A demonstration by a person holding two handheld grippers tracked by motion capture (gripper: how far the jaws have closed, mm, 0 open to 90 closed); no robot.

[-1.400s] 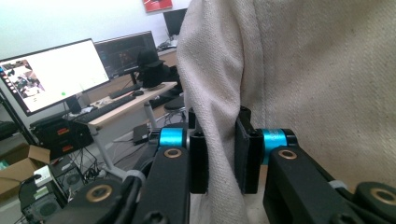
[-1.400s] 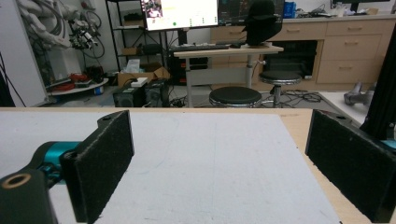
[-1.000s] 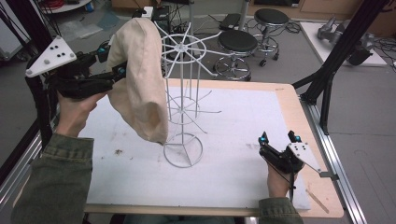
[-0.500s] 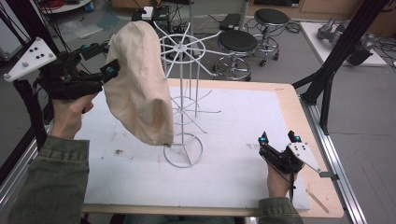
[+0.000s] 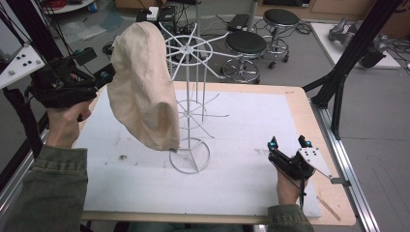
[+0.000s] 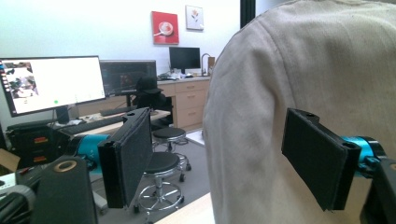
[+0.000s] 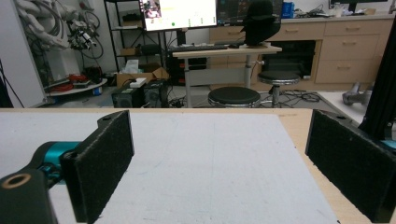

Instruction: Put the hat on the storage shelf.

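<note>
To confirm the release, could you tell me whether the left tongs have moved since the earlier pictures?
Yes: the left tongs, jaws just opened, drew left, away from the wire rack and the cloth hat.

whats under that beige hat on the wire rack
The beige hat hangs over one side of the white wire rack. The hub, several spokes, the pole and the base ring show beside and below it; whichever prong carries the hat is covered by the cloth.
</note>
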